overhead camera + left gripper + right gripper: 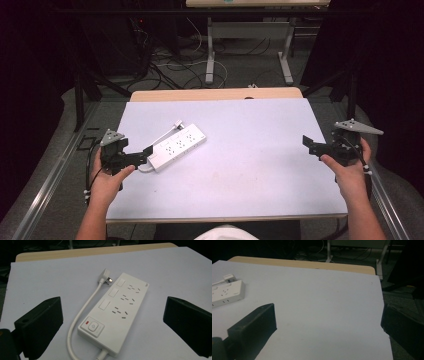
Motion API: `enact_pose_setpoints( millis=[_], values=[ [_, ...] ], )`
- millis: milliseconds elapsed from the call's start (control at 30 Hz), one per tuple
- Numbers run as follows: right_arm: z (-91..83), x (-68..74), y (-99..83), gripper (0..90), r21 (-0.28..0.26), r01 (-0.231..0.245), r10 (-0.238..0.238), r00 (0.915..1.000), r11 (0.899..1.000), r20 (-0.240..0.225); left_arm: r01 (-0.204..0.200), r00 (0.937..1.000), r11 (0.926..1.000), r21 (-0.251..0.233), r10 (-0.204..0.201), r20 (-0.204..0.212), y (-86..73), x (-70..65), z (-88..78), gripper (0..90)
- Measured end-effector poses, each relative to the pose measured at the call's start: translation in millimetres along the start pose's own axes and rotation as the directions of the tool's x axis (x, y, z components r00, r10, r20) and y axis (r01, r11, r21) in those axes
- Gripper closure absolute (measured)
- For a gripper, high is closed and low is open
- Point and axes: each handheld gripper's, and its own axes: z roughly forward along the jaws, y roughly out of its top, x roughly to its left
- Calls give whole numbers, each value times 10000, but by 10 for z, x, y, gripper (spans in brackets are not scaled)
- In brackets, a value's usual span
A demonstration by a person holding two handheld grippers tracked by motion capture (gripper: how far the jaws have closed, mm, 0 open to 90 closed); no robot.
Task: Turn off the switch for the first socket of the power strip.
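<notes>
Lying flat: one power strip (113, 315) (three sockets, one switch).

One white rectangular plastic power strip (178, 145) lies left of centre in the high view. It carries three socket groups, three blank white squares, one round switch and one small red light. One white plug (105, 278) ends its single cord.

Between the left gripper's (110, 322) black jaws lay a white power strip (113, 312) with a red indicator beside its switch, on a pale lilac-white table cover (50, 277).
</notes>
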Motion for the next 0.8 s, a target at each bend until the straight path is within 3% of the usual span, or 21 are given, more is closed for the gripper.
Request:
enact_pose_setpoints(
  millis=[133, 433, 800],
  values=[
    [38, -20, -46, 0, 91, -200, 199, 9998, 9998, 87, 42, 10000, 10000, -16, -42, -58, -4, 10, 11, 25],
    [130, 41, -104, 0, 274, -70, 70, 10000, 9996, 17, 134, 9999, 9998, 158, -132, -81, -39, 24, 19, 35],
    [158, 97, -130, 0, 360, 168, -168, 9999, 9992, -9, 23, 10000, 9999, -171, -24, -72, -52, -9, 6, 36]
  ],
)
